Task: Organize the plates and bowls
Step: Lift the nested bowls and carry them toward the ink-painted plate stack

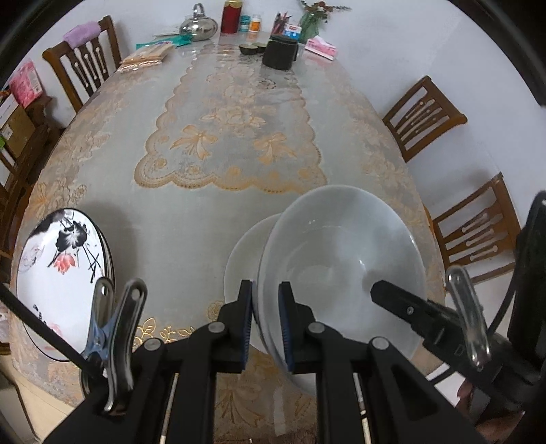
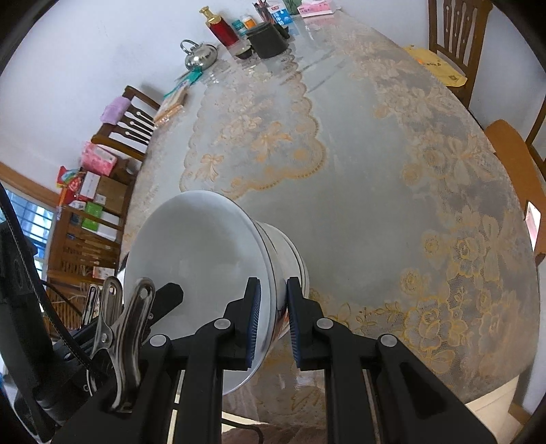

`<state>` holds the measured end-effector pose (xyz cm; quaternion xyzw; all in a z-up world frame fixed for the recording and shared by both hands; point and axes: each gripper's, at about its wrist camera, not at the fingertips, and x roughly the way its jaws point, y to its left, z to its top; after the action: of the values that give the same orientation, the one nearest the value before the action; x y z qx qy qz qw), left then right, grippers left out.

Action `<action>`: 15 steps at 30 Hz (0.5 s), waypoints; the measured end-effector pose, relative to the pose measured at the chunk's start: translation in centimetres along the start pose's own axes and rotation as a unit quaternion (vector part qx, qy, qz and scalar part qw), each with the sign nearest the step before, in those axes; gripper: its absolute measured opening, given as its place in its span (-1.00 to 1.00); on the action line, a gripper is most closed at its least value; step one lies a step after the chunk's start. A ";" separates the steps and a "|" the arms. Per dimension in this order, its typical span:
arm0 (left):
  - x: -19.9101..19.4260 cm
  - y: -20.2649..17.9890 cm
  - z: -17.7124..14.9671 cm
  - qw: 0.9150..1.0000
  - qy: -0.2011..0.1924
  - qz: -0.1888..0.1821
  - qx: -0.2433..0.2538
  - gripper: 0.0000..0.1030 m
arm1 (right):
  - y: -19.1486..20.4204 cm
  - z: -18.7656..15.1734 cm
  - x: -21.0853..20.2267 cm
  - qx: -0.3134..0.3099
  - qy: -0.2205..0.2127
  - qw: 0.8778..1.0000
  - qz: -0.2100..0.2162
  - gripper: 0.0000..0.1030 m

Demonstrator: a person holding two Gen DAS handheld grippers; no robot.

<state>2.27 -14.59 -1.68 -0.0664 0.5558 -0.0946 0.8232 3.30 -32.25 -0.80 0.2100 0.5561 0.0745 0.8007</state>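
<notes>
Nearest the lens, the left tool point(image 1: 265, 319) is clamped on the near-left rim of a stack of white bowls point(image 1: 341, 259), one blue-padded finger inside the rim and one outside. The right tool point(image 2: 273, 319) is clamped on the opposite rim of the same stack point(image 2: 204, 252); in the left wrist view its black finger point(image 1: 392, 297) reaches into the bowl from the right. At least two nested bowls can be counted from the doubled rim edges. The stack sits tilted between the two tools at the near end of the tabletop point(image 1: 163, 239); whether its foot touches the cloth cannot be told.

Largest to smallest:
- Tabletop, long, covered by a gold-patterned lace cloth point(image 1: 235, 136) under a clear sheet.
- Wooden chairs, two along the right side point(image 1: 423, 116) and one at the far left point(image 1: 85, 65) with a purple cloth over its back.
- White plate point(image 1: 245, 252) lying flat, just left of and partly under the bowl stack.
- Painted plates point(image 1: 58, 273), stacked at the near left edge, black-and-red floral motif on the top one, well apart from the bowls.
- Far end: steel kettle point(image 1: 198, 25), red canister point(image 1: 232, 17), black container point(image 1: 279, 53).
</notes>
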 end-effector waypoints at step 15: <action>2.4 1.2 -0.5 1.000 0.003 0.013 -0.008 -0.73 | 2.2 -0.5 1.0 -0.084 -0.044 0.993 -0.064 -0.65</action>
<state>2.77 -14.01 -4.33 -0.0653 0.5598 -0.0796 0.8222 3.44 -29.76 -0.86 0.1086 0.5248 0.0602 0.8421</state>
